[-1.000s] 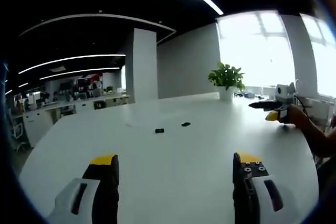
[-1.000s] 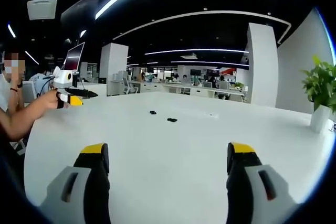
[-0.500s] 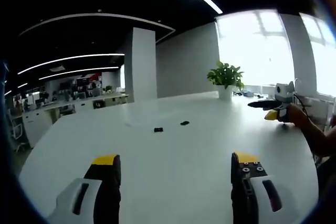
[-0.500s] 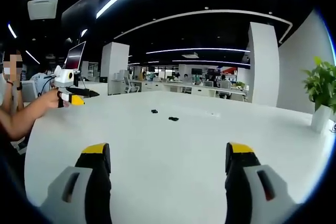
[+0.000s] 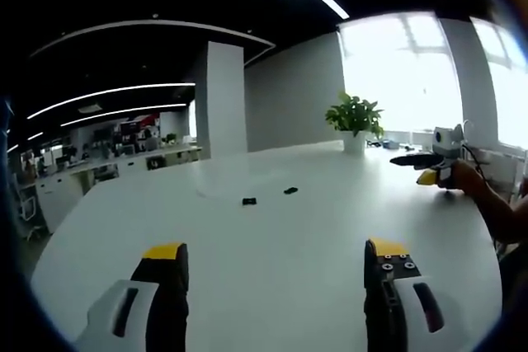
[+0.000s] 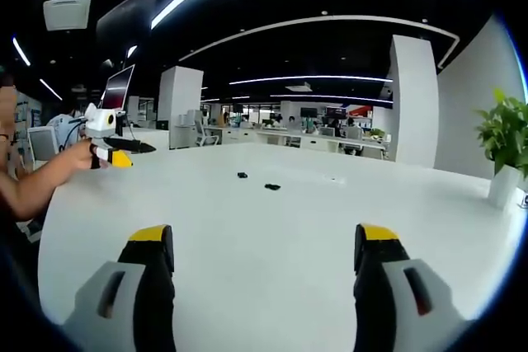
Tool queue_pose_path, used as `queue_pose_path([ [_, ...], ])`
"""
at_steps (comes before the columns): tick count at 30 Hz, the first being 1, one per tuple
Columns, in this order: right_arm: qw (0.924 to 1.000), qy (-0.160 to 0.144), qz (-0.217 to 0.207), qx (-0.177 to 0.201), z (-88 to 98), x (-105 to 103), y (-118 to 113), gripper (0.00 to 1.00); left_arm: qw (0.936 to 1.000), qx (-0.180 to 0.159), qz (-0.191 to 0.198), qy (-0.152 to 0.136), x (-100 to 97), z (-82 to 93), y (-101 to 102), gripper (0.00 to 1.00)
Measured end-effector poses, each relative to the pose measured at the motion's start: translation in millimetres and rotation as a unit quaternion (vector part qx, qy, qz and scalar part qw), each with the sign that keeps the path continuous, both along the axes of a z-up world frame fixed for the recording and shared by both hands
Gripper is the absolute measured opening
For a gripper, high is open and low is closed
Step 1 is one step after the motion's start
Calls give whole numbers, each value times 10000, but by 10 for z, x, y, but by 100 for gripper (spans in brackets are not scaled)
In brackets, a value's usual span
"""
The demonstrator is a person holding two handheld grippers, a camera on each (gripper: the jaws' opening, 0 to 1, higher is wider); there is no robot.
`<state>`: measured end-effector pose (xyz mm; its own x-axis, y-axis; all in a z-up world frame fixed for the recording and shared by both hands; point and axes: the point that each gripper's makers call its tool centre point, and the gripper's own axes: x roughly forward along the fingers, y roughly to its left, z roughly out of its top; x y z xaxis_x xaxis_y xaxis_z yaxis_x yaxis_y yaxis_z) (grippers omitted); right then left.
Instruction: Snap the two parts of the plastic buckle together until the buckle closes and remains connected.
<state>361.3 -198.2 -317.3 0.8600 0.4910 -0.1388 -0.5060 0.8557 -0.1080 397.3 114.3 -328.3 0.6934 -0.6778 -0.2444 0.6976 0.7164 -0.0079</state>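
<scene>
Buckle parts, two of them, lie apart on a wide white counter (image 5: 272, 269), and that counter is the landmark for everything else. It is the largest thing in both views. A potted plant (image 5: 355, 121) stands near its far edge in the left gripper view and at its right end (image 6: 505, 150) in the right gripper view.

Next in size are the two tongs. The left tongs (image 5: 276, 265) rise over the near edge of the counter with the jaws spread wide, released, nothing between them and touching nothing. The right tongs (image 6: 264, 249) stand the same way over the near edge: jaws wide, released, empty. Each also appears in the other's view, held in a hand above the counter's side edge: the right tongs (image 5: 412, 160) at the right side, the left tongs (image 6: 132, 147) at the left side. At that range the set of those jaws cannot be told.

Smallest are the buckle parts. They are two small dark pieces near the middle of the counter, just beside each other but with a clear gap, not joined: one part (image 5: 248, 201) and the other part (image 5: 290, 191), seen again as (image 6: 241, 176) and (image 6: 271, 186). Their shape is too small to make out.
</scene>
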Motion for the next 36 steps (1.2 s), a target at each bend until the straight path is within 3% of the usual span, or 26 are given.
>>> queue_pose_path([
  [8,10000,60,22,1,-23,-1,17,91,10000,52,-24,24,-55,-31,-30,92],
  [10,10000,83,21,-48,-39,9,16,91,9999,-49,86,61,-39,-26,-33,99],
  [15,9999,90,37,-45,-15,57,20,90,9996,-271,86,-19,-68,51,-62,99],
  [20,9998,146,102,-100,-14,105,58,90,9999,-116,19,7,-12,-6,-72,99],
  [27,9997,114,128,-187,52,196,88,89,9998,-175,-33,30,18,-8,-74,96],
  [31,9996,149,76,-206,6,211,104,89,9987,-402,-148,287,-10,-28,-114,99],
  [34,9993,177,57,-339,-40,180,110,90,9993,-299,-178,107,-6,16,-143,99],
  [36,9993,178,71,-334,-32,197,104,90,9994,-268,-192,134,67,9,-141,96],
])
